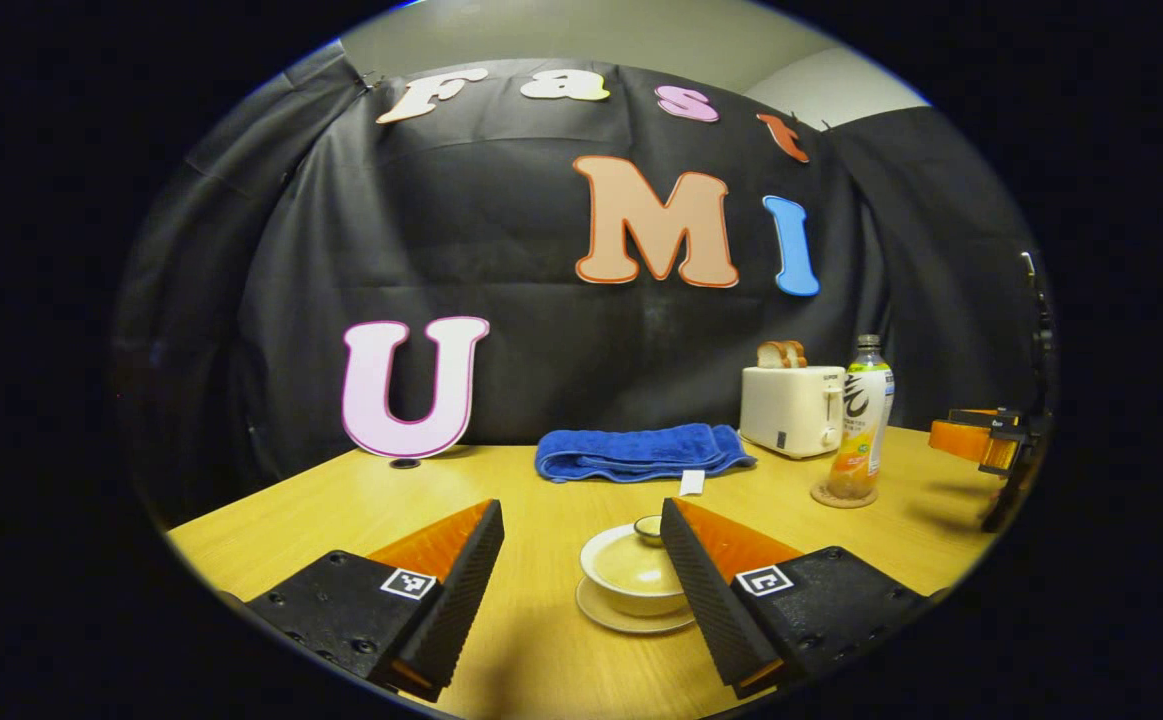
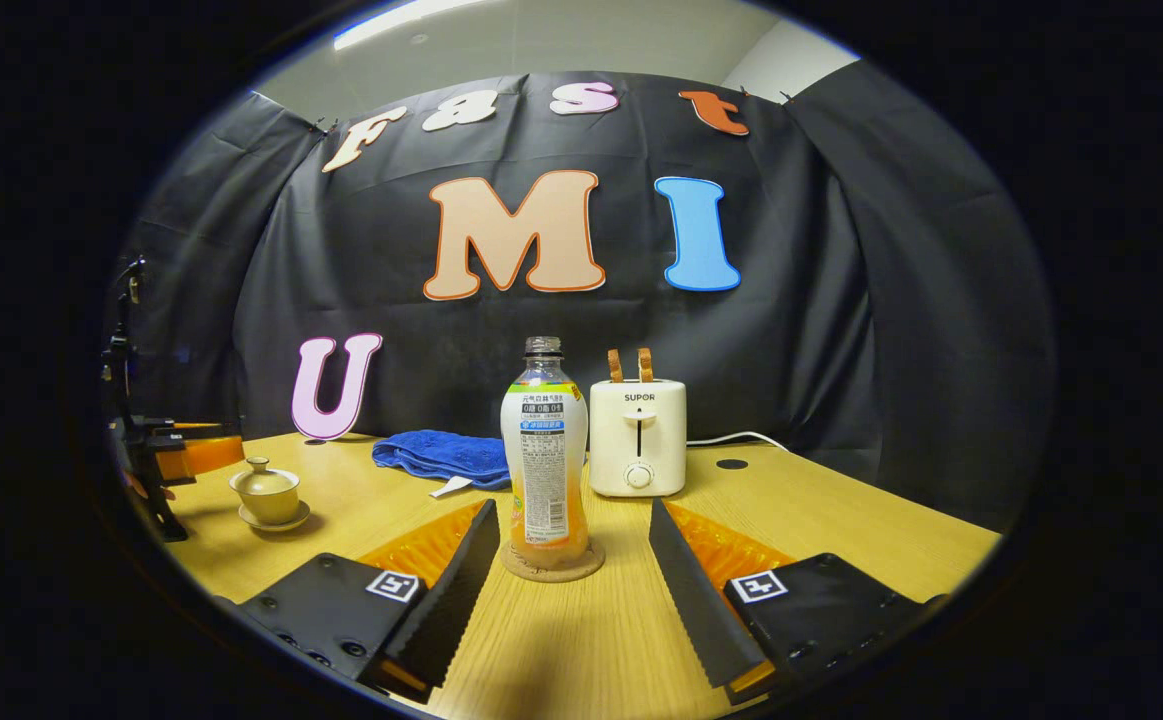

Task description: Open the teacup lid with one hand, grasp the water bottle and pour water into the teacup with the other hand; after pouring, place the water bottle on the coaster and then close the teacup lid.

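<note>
With both grippers' jaws spread, we should centre the left gripper (image 1: 581, 560) over the teacup lid (image 1: 638, 563) knob (image 1: 649, 527), pinch squarely, lift straight

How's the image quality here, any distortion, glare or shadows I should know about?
Left gripper view: fisheye bends the table edge; teacup sharp, partly behind one finger. Right gripper view: ceiling light glares at top; water bottle crisp on its coaster, soft shadows underneath.
</note>
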A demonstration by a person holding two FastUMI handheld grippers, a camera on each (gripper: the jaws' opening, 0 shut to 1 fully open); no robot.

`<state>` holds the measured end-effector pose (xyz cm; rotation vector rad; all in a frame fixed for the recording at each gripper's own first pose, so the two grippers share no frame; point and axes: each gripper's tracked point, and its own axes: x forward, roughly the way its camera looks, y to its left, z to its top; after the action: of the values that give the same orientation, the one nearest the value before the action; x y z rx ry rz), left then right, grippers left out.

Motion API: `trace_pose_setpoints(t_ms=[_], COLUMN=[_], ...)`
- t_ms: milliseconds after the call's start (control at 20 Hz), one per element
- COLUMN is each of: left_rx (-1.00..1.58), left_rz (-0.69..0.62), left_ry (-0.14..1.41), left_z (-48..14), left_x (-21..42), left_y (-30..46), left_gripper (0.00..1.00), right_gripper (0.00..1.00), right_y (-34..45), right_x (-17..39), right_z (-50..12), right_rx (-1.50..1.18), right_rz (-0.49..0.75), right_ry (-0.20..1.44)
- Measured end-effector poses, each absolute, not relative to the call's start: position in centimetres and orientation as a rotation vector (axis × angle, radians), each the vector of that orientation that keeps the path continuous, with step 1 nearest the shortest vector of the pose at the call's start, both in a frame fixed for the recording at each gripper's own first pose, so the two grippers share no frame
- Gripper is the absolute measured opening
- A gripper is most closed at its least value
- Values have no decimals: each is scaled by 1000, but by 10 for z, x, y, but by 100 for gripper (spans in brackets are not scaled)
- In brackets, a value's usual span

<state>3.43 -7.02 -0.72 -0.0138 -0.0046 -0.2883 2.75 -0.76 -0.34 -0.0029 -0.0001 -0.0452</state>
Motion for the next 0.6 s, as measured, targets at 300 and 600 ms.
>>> trace_pose_setpoints(t_ms=[300,600], left_rx=[-5,2], left_rz=[-95,164], left_ry=[1,3], left_z=[-9,-9], left_x=[25,14], left_y=[-30,19], left_gripper=[92,92], right_gripper=[99,93], right_y=[-9,-23], right_x=[27,27], right_z=[-4,-3], right_rx=[-4,-6], right_rz=[-53,-125], right_ry=[0,-5])
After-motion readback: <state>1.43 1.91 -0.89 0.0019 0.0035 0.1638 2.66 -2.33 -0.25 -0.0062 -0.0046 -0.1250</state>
